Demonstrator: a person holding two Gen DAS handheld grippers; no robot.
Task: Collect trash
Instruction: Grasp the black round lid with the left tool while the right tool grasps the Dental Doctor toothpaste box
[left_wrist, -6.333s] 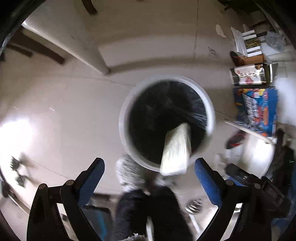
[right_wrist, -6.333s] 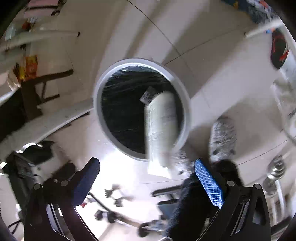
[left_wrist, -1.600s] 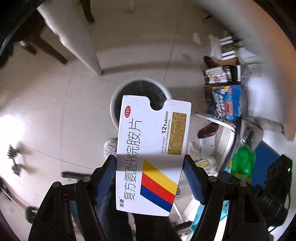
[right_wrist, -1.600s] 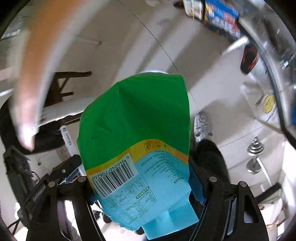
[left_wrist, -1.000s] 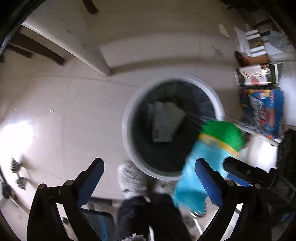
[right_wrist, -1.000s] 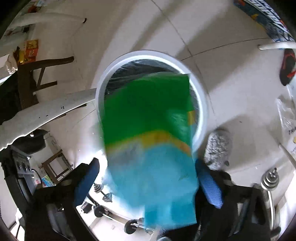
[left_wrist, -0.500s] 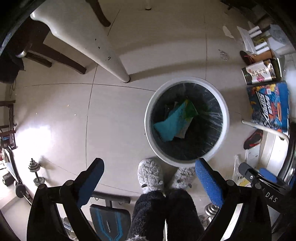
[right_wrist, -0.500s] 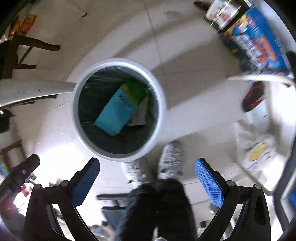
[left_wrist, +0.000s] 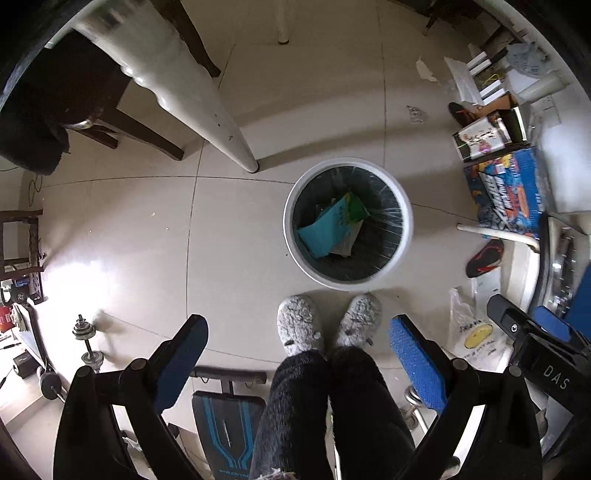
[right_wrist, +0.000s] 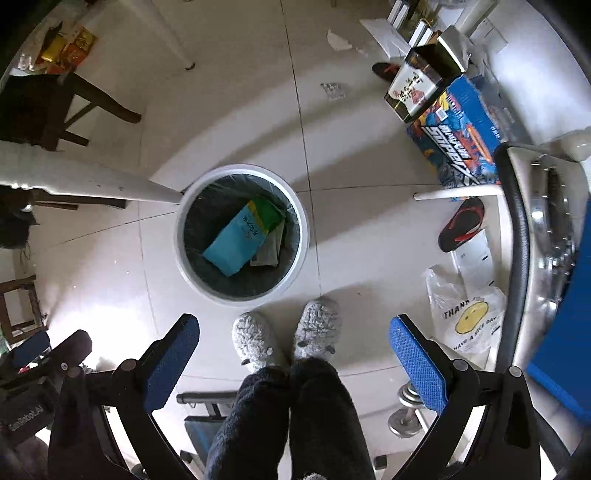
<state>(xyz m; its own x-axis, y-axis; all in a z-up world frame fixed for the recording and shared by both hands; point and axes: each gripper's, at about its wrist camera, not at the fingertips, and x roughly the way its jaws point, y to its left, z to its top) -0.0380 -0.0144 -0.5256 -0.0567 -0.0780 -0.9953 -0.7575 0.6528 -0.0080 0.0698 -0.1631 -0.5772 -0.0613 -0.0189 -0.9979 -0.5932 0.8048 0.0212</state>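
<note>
A white round trash bin (left_wrist: 404, 236) (right_wrist: 303, 236) with a dark liner stands on the tiled floor. Inside it lies a green and blue snack bag (left_wrist: 330, 225) (right_wrist: 243, 236) on top of a pale box (right_wrist: 271, 249). My left gripper (left_wrist: 299, 354) hangs high above the floor, open and empty, with the bin ahead of it. My right gripper (right_wrist: 293, 354) is open and empty too, also well above the bin. In the left wrist view the other gripper's black body (left_wrist: 535, 343) shows at the right edge.
A person's legs and grey fuzzy slippers (left_wrist: 299, 326) (right_wrist: 317, 328) stand just before the bin. White table legs (left_wrist: 221, 129) (right_wrist: 92, 181) rise beside it. Boxes (right_wrist: 461, 129), a sandal (right_wrist: 461, 229), a plastic bag (right_wrist: 465, 321), dumbbells (left_wrist: 86, 343) and a bench (left_wrist: 225, 424) lie around.
Both grippers let their items fall into the bin and opened. Since half a second ago both have risen higher, so the bin looks smaller and farther.
</note>
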